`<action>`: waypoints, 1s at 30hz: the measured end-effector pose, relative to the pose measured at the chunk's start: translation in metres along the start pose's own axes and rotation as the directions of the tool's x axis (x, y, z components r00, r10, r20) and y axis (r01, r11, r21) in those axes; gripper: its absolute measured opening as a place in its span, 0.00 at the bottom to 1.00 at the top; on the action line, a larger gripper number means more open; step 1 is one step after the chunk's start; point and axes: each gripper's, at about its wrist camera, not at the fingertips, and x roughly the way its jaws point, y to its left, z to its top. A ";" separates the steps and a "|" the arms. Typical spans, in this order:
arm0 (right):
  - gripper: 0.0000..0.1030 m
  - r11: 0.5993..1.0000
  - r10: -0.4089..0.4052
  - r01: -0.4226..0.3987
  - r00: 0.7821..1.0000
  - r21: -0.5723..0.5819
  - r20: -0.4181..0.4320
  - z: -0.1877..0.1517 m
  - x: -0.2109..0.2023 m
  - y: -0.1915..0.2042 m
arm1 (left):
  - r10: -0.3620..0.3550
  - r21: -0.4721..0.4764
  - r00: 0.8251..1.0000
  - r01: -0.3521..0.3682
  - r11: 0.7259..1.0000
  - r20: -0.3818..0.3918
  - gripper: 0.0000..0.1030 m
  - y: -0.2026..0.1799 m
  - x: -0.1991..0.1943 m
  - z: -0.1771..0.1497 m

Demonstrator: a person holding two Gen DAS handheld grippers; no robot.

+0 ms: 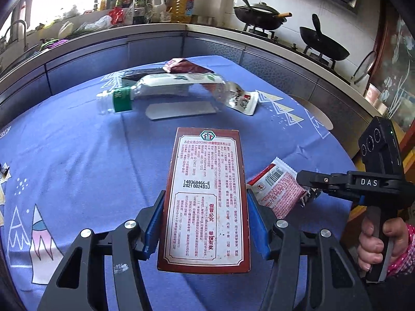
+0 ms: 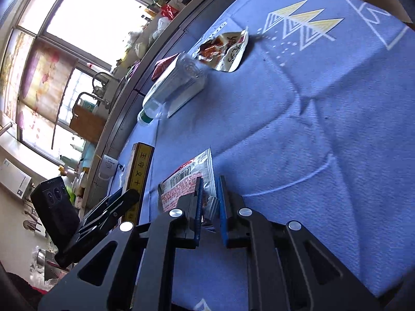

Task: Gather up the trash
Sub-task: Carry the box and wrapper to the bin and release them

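Above the blue patterned tablecloth [image 1: 77, 142], the left gripper [image 1: 206, 223] holds a flat red-bordered box [image 1: 207, 202] printed with Chinese text, its blue pads [image 1: 154, 225] pressed against the box's two long sides so that the box juts forward, lifted off the cloth. Just to its right, the right gripper [image 1: 308, 181] reaches in from the side, and its fingers are clamped on the crumpled end of a red-and-white snack wrapper [image 1: 277, 189] with a barcode; in the right wrist view the wrapper [image 2: 189, 181] sits pinched between the two blue pads [image 2: 221, 202], the rest of it spread toward the box's yellow edge [image 2: 138, 178]. Whether the wrapper's far end touches the cloth is hard to tell from either view.

Further back on the table lies a clear plastic bottle [image 1: 145, 90] with a green label, on its side, resting over a flat pale card or packet [image 1: 181, 110]. Beside its base sits an opened silver-and-white sauce pouch [image 1: 242, 101] — in the right wrist view [image 2: 225, 49] reddish contents show inside it. A dark red packet [image 1: 184, 66] lies behind the bottle, near the table's far edge.

Beyond the table runs a kitchen counter [image 1: 155, 29] with oil bottles [image 1: 181, 5] and two black woks [image 1: 262, 13] on the stove.
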 end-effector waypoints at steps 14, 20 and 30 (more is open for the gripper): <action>0.10 0.990 -0.065 0.035 0.975 0.138 0.213 0.021 -0.085 -0.072 | -0.096 0.157 0.995 0.100 0.983 -0.035 0.57 -0.080 0.040 0.036; 0.10 0.985 -0.084 0.039 0.960 0.168 0.269 0.036 -0.100 -0.091 | -0.119 0.240 0.992 0.125 0.963 -0.037 0.57 -0.111 0.059 0.065; 0.10 0.973 -0.166 0.081 0.897 0.218 0.409 0.091 -0.140 -0.139 | -0.196 0.340 0.980 0.197 0.920 -0.038 0.57 -0.184 0.118 0.150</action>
